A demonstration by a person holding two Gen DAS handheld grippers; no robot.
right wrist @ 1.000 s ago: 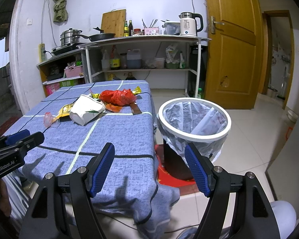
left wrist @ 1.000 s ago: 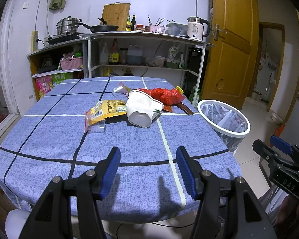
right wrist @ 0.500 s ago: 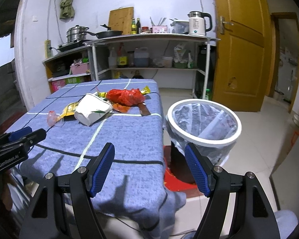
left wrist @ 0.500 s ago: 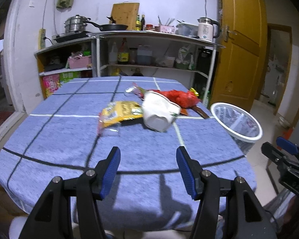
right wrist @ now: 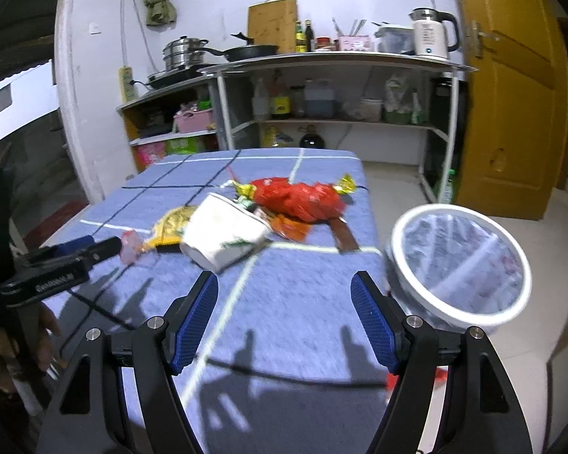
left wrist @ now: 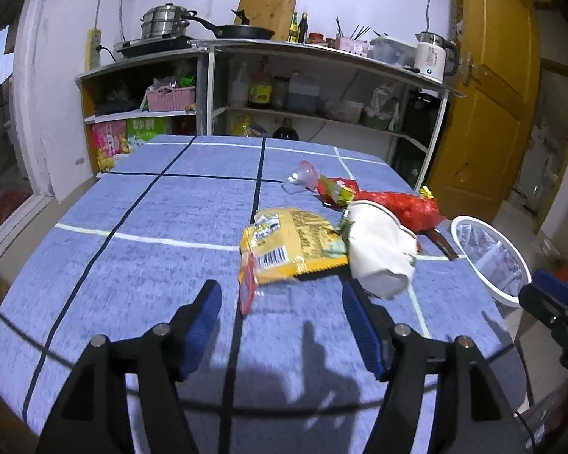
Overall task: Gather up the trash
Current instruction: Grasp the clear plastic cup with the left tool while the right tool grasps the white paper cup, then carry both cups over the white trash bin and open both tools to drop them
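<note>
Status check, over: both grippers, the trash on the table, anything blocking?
Left gripper open, jaws just widened, empty. Right gripper open, empty. Yellow wrapper, white cup, red bag on table. Path clear.

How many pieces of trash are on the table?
5 at least: yellow packet, white cup, red bag, pink wrapper, brown strip. More may hide underneath.

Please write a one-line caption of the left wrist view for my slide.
Open left tool over the blue tablecloth, facing a yellow snack wrapper, white paper cup and lined bin.
</note>
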